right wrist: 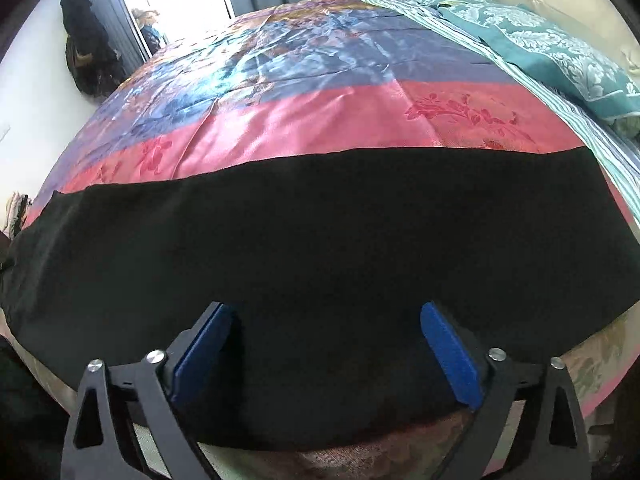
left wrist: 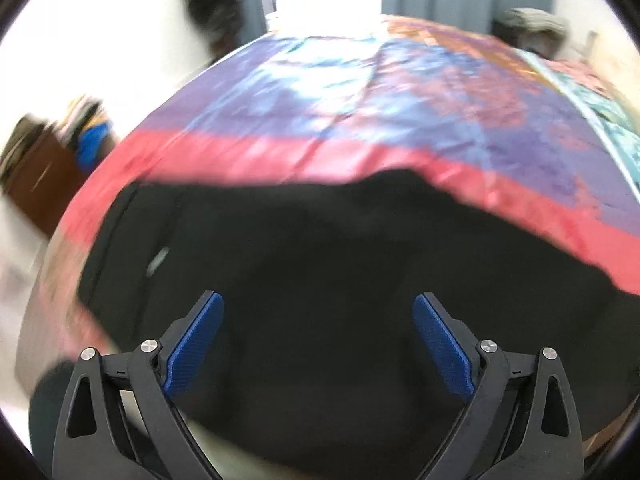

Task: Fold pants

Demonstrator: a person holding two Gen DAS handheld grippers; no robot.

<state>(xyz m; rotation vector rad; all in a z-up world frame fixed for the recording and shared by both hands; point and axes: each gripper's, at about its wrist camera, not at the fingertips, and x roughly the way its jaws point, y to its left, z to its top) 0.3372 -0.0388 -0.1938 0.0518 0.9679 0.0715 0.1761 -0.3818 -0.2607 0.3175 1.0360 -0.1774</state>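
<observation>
Black pants (right wrist: 320, 232) lie flat as a long band across the near edge of a bed with a pink and blue satin cover (right wrist: 304, 120). My right gripper (right wrist: 326, 320) hangs above the pants, jaws wide open, nothing between its blue pads (right wrist: 448, 356). In the blurred left wrist view the pants (left wrist: 320, 260) fill the lower half, with a rumpled far edge and a small pale tag at the left. My left gripper (left wrist: 318, 312) stands open over this dark cloth, its blue pads (left wrist: 196, 344) holding nothing.
A teal patterned pillow (right wrist: 552, 48) and striped sheet lie at the bed's far right. Dark clothes (right wrist: 86, 46) hang on the left wall beside a bright doorway and grey curtains. A brown cabinet (left wrist: 40, 172) with piled items stands left of the bed.
</observation>
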